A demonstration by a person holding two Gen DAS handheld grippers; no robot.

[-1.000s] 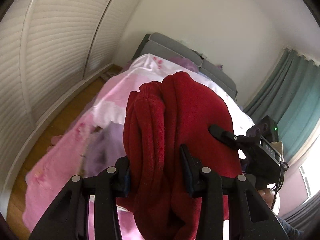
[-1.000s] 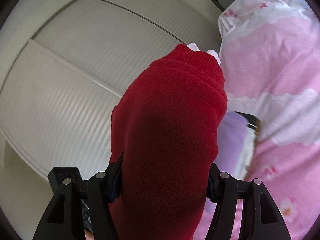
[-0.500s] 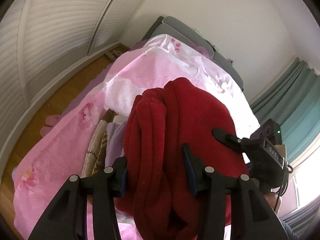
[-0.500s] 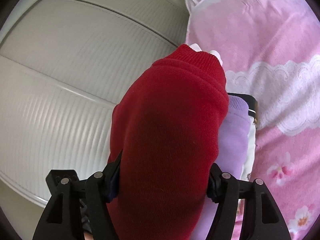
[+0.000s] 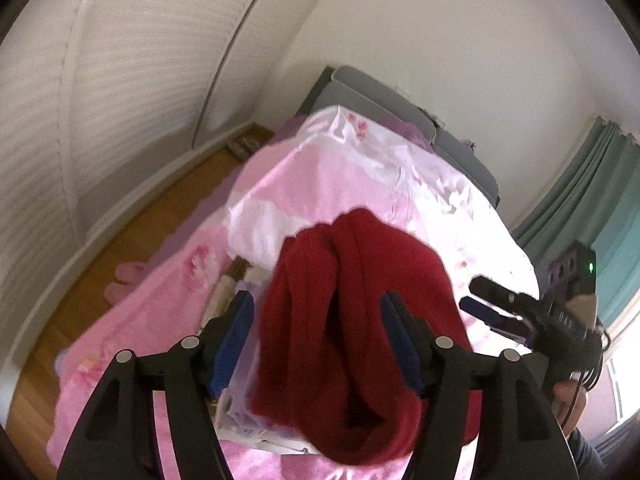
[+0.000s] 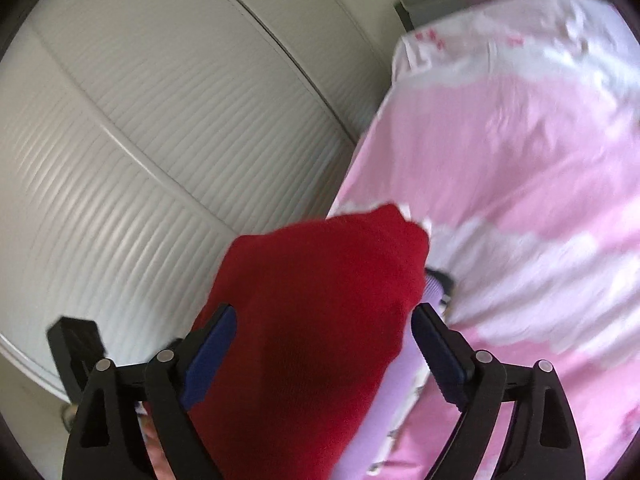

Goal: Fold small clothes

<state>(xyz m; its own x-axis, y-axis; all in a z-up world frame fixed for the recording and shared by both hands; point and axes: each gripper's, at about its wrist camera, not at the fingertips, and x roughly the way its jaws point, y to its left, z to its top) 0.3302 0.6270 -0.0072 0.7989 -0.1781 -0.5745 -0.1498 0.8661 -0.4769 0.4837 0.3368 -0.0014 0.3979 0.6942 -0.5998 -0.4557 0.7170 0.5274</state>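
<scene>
Soft daylight from the window (image 5: 624, 364), motion blur throughout, strong fisheye bending with dark corners.

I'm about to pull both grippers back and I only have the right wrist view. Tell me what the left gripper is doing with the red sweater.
Observer: The left gripper has just been opening. The red sweater sits between its jaws, with a gap showing at the left pad.
Operator: Describe how the sweater is folded from that side.
Observer: It shows two thick rolls side by side, with a deep crease running down the middle.
Operator: Report anything on the floor over there.
Observer: Pink slippers lie on the wooden floor beside the bed.
</scene>
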